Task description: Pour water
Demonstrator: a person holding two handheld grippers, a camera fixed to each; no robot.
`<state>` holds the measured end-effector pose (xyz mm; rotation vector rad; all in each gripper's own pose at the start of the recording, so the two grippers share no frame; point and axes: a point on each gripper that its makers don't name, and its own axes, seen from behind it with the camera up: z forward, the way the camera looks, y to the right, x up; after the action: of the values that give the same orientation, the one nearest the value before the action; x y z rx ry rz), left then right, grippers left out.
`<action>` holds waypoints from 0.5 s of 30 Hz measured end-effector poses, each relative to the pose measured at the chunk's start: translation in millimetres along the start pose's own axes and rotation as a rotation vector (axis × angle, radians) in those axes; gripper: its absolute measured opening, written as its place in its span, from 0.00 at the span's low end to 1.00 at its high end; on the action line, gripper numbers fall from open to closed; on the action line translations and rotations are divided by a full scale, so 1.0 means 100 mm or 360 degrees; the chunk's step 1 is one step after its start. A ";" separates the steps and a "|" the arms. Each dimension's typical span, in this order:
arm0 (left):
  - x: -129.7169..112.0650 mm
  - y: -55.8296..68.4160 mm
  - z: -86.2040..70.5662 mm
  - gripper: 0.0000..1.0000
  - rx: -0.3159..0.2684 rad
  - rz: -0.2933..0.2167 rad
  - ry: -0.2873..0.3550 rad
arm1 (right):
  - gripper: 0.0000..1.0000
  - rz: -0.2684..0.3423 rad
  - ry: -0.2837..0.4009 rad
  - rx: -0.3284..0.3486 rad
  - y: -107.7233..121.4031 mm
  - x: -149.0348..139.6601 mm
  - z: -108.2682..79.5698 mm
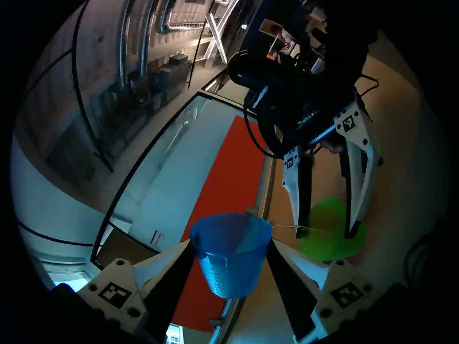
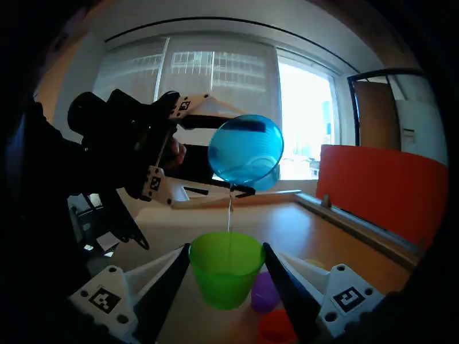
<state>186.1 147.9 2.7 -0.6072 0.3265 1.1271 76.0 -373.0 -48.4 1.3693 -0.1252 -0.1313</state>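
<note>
Blue cup (image 1: 231, 255) sits right up against the lens in the left gripper view, pinched on both sides by my left gripper (image 1: 229, 247), just under the rim. It's thin see-through plastic, tapered, with some faint markings down one side. I'd call it light and a bit springy: squeeze too hard and the wall probably dents, and it's smooth enough to slip if it gets wet. Holding it high, near the rim where it's stiffest, looks right to me. It's tipped forward, and a thin thread of water (image 1: 287, 227) leaves its lip toward the green cup (image 1: 328, 215). That one sits farther off between the white fingers of my right gripper (image 1: 326, 234), over the wooden table (image 1: 401, 189). A matte red panel (image 1: 229, 178) runs alongside.

In the right gripper view the green cup (image 2: 226, 278) is nearest. It's translucent plastic with the same tapered shape, clamped on both sides by my right gripper (image 2: 226, 259). My guess is it gets heavier as it fills, so the hold needs to be firm. Above it the blue cup (image 2: 245, 150) hangs tilted, mouth toward me, and the water (image 2: 230, 212) drops straight into the green one. A small purple cup (image 2: 265, 292) and a reddish cup (image 2: 275, 328) sit just beside it, lower down.
</note>
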 end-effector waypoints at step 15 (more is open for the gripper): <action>0.03 0.01 0.01 0.83 0.0006 0.0036 0.0014 | 0.94 -0.0003 -0.0003 -0.0001 0.00 -0.01 -0.01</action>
<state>186.7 150.7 1.8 -0.6065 0.3435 1.1456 75.0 -372.1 -48.8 1.3689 -0.1253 -0.1340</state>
